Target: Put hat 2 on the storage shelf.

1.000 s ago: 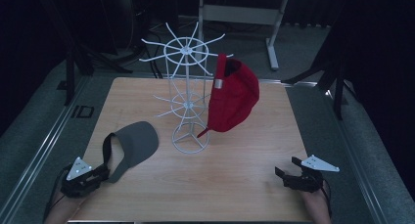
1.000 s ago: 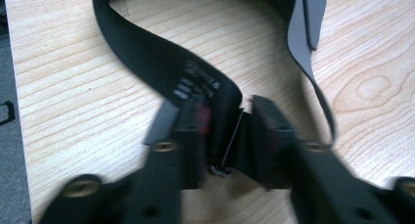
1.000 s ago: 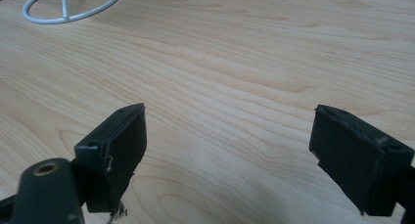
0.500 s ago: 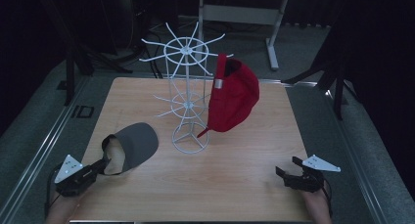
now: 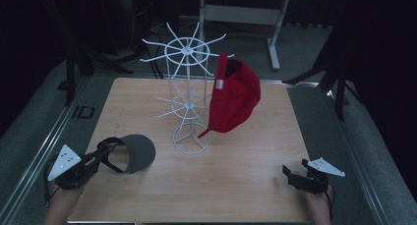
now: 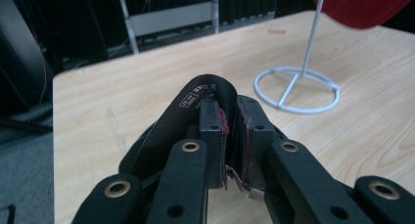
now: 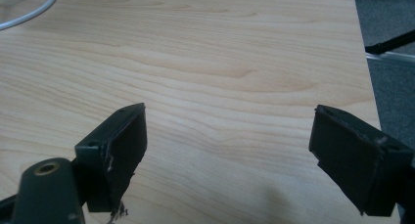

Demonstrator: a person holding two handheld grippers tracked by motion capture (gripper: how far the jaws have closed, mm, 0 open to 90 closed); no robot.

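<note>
A red cap [image 5: 235, 96] hangs from an arm of the white wire rack [image 5: 187, 87] at the middle of the table. The rack's round base [image 6: 297, 89] and pole appear in the left gripper view, with the red cap [image 6: 364, 6] at the top right. A dark grey visor [image 5: 134, 153] is held at the table's front left by my left gripper [image 5: 104, 151], which is shut on its band [image 6: 195, 99]. My right gripper [image 5: 291, 178] rests at the front right, open, with bare wood between its jaws [image 7: 227, 136].
The wooden table [image 5: 255, 185] has a metal rail along its left side [image 5: 39, 151]. A white frame stand [image 5: 275, 33] is on the dark floor behind the table. Bare wood lies between the two grippers.
My left gripper has lifted the visor and turned it from flat on the table to upright, then drawn it slightly toward the front left. The right gripper has stayed put.
</note>
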